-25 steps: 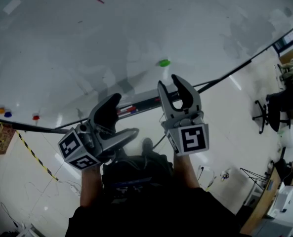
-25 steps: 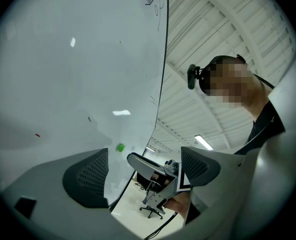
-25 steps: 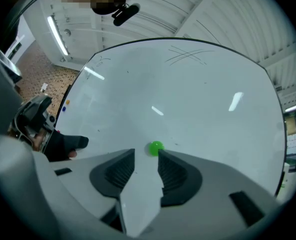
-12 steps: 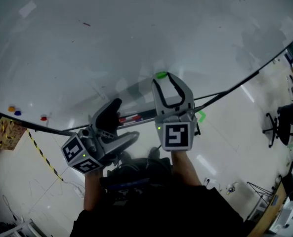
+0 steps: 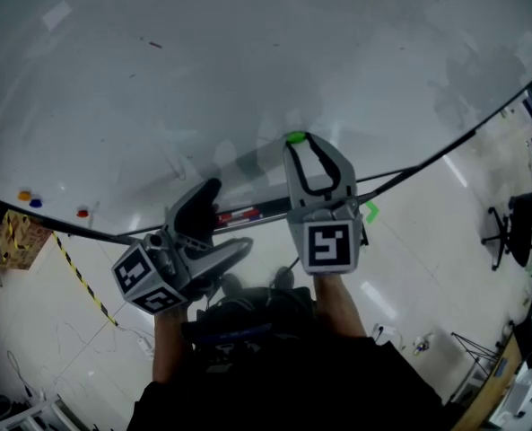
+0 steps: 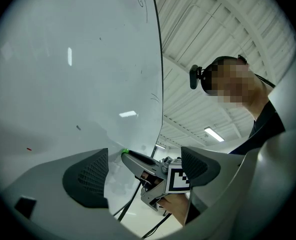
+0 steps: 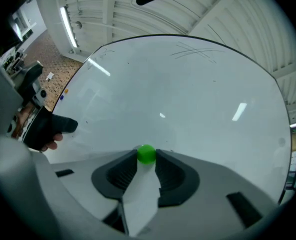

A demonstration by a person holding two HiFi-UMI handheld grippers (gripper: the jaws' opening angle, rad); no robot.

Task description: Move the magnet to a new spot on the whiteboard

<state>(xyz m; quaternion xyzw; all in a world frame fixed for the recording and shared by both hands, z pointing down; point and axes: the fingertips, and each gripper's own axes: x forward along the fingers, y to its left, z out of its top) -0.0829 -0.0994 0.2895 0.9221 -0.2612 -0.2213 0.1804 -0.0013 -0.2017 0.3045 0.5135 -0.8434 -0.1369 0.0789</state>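
Two grey grippers face the glossy whiteboard (image 5: 248, 61). The left gripper (image 5: 222, 218) holds its ribbed black pads wide apart, empty. The right gripper (image 5: 303, 142) has just been closing its curved jaws, which now pinch the small round green magnet (image 7: 147, 154) against the board.

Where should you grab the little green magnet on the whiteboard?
By its round sides, coming straight at the whiteboard. The green magnet is a knob sticking out from that flat surface, so only its sides can be pinched. The right gripper has just been closing on it, one tip each side.
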